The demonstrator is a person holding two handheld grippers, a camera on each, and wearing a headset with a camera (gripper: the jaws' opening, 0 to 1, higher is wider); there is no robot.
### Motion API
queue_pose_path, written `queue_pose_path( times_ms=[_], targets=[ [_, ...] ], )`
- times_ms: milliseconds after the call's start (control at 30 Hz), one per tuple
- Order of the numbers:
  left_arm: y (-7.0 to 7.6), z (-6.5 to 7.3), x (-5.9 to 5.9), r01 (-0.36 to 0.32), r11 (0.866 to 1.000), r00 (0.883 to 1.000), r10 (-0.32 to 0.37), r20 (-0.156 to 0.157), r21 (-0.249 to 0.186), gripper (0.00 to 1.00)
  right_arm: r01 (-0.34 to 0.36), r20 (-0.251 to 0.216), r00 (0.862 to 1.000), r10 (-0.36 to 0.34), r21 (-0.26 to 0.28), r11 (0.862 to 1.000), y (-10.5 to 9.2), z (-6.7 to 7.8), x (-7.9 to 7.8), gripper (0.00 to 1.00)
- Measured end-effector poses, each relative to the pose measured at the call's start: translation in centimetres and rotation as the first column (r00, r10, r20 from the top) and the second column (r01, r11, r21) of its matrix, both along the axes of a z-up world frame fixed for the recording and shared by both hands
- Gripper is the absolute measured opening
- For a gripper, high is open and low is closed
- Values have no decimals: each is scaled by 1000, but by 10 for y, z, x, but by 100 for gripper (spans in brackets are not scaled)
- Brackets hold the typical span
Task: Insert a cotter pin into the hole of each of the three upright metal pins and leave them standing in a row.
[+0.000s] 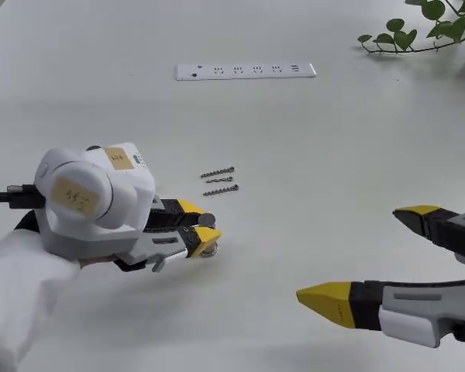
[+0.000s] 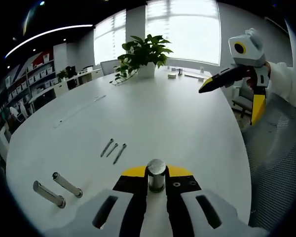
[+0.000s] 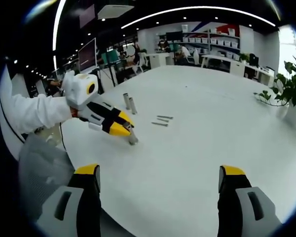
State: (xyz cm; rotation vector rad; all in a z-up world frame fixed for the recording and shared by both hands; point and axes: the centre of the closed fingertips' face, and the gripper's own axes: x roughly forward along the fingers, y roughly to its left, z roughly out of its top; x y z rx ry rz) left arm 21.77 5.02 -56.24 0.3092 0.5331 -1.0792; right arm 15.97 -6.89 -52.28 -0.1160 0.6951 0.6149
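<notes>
My left gripper (image 1: 205, 221) is shut on an upright metal pin (image 1: 208, 235), whose foot rests on the white table. In the left gripper view that metal pin (image 2: 156, 170) stands between the yellow-tipped jaws. Two more metal pins (image 3: 129, 102) stand upright behind the left gripper (image 3: 122, 126) in the right gripper view, and sit at lower left (image 2: 56, 188) in the left gripper view. Three cotter pins (image 1: 219, 180) lie side by side just beyond the held pin. My right gripper (image 1: 360, 256) hovers open at lower right with nothing between its jaws.
A white power strip (image 1: 246, 71) lies flat at the far middle of the table. A leafy plant (image 1: 426, 27) trails over the far right corner. A mesh chair (image 2: 281, 163) stands past the table's edge.
</notes>
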Motion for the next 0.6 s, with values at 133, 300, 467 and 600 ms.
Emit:
queue_pose_path(
  times_ms=[133, 300, 467, 600],
  targets=[
    [0, 0, 0, 1, 1000, 1000, -1, 8, 10, 10, -3, 0, 1000, 3, -1, 1000, -1, 0, 0, 98],
    [1, 2, 0, 0, 1000, 1000, 0, 24, 14, 11, -10, 5, 1000, 10, -2, 1000, 1, 1, -1, 98],
    [6, 12, -2, 2, 1000, 1000, -2, 27, -9, 23, -17, 10, 1000, 17, -3, 1000, 3, 3, 0, 98],
    [13, 20, -8, 0, 1000, 1000, 0, 30, -27, 35, -24, 13, 1000, 24, -3, 1000, 5, 4, 0, 98]
  ],
)
